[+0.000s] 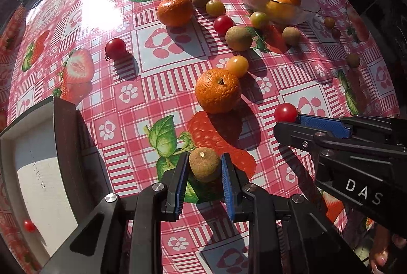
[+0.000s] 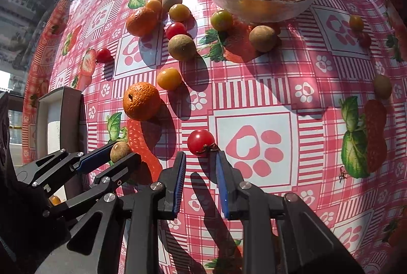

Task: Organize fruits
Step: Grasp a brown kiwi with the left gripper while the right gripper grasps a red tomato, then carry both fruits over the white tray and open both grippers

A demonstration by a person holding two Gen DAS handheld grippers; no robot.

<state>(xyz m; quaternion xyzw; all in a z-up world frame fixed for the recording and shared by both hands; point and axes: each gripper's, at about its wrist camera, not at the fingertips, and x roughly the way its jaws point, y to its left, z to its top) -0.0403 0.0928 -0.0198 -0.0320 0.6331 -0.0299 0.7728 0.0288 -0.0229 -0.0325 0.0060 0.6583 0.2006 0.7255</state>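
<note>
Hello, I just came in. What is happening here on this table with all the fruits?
A person is sorting fruit with two handheld grippers. The left gripper has its fingers around a brown longan, apparently gripping it, beside a dark tray. The right gripper is open, its fingertips at a red cherry tomato, not yet closed on it. Mandarins, tomatoes and longans lie scattered on the checked tablecloth; a glass bowl holds orange fruits.

You're clearly at home here, at a sunlit dining table by a window: a glossy pink checked tablecloth (image 1: 142, 101) with strawberries and paw prints, a glass bowl (image 2: 257, 6) near its far edge, buildings and parked cars outside past the far-left corner.
</note>
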